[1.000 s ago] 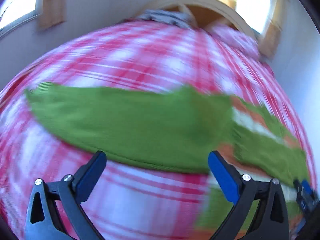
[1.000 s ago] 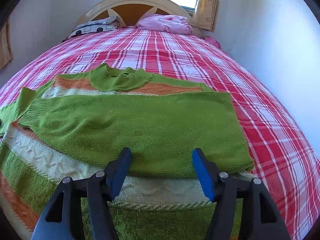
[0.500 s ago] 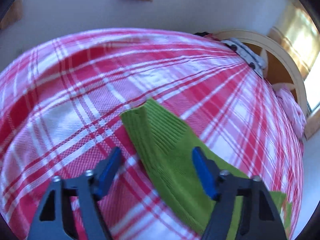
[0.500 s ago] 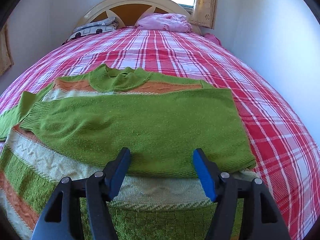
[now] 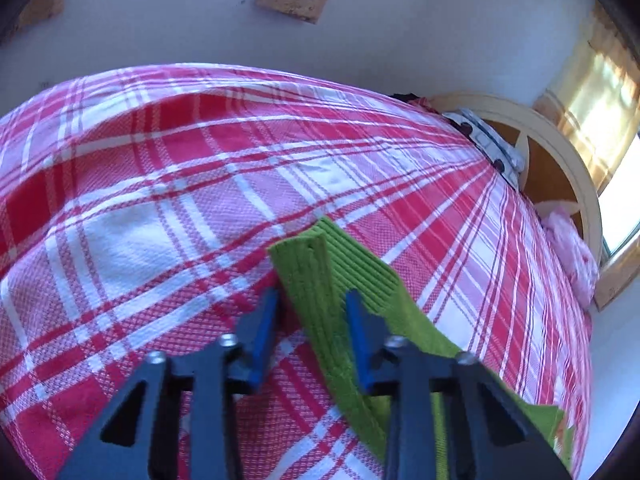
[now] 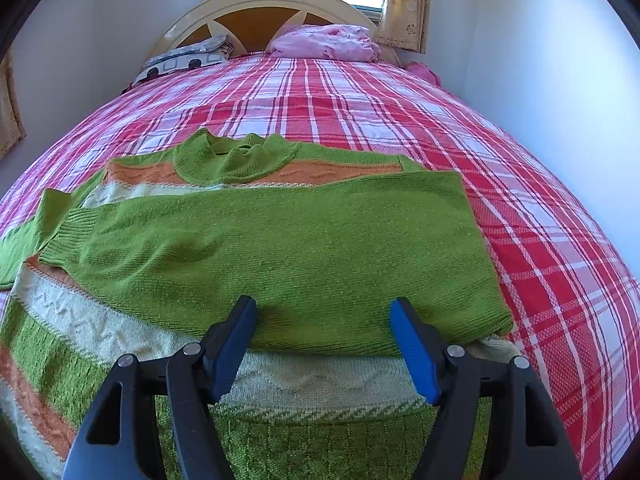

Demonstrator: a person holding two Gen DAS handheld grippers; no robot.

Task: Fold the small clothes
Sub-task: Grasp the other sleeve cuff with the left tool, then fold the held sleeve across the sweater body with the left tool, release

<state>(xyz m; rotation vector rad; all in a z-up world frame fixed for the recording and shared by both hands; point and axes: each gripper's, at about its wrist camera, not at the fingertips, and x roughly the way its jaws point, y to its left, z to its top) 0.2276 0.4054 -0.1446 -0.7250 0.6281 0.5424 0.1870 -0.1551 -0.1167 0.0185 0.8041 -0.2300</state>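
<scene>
Down on a bed (image 5: 168, 184) covered with a red, pink and white plaid spread, a green sweater (image 6: 288, 248) with orange and cream stripes lay flat. In the left wrist view, the left gripper (image 5: 310, 312) sat low over the spread, its blue jaws partly apart with a gap between them. One green sleeve (image 5: 340, 288) ran between those jaws, its ribbed cuff lying just past the tips. Whether the pads touched the knit could not be told. Farther right in that view, a curved wooden headboard (image 5: 560, 152) stood at the head of the bed beside a bright window with a yellow curtain.

In the right wrist view, the sweater lay across the near half of the bed with its collar (image 6: 236, 156) pointing toward the headboard. Its other sleeve (image 6: 256, 240) was folded flat across the chest, the cuff reaching toward the left edge. The right gripper (image 6: 324, 312) hung over the lower edge of that folded sleeve, jaws wide apart and holding nothing. At the head of the bed a patterned pillow (image 6: 188, 60) lay on the left, with a pink bundle of cloth (image 6: 324, 42) to its right.
</scene>
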